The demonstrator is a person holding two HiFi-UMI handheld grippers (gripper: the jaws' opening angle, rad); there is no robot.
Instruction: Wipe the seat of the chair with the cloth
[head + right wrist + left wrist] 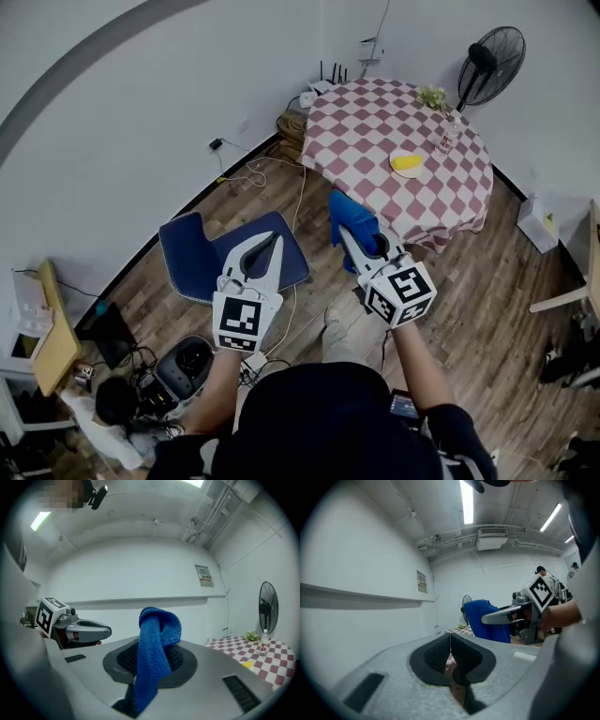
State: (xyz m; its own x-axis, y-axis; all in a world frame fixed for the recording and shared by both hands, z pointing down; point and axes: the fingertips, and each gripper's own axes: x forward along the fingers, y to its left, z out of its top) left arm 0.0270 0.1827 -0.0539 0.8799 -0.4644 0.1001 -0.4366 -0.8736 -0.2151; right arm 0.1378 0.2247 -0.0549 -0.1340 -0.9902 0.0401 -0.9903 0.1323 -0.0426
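1. Above the wooden floor (469,309), the blue cloth (157,634) is pinched between the closed jaws of the right gripper (150,654) and is draped over them.
2. The left gripper (450,651) is held empty, its jaws pressed together.
3. The blue chair (192,258) is seen beneath the left gripper, untouched by the cloth.

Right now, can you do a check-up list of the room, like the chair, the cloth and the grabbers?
Surface: blue chair seat, partly hidden behind left gripper; nothing seen on it.
Job's things: blue cloth hangs from right gripper, not on the seat.
Clutter: yellow item, bottle, plant on checked table.
Grippers: left gripper shut, empty; right gripper shut on the cloth.
Cables: white cables on wooden floor by wall.
Surroundings: standing fan.
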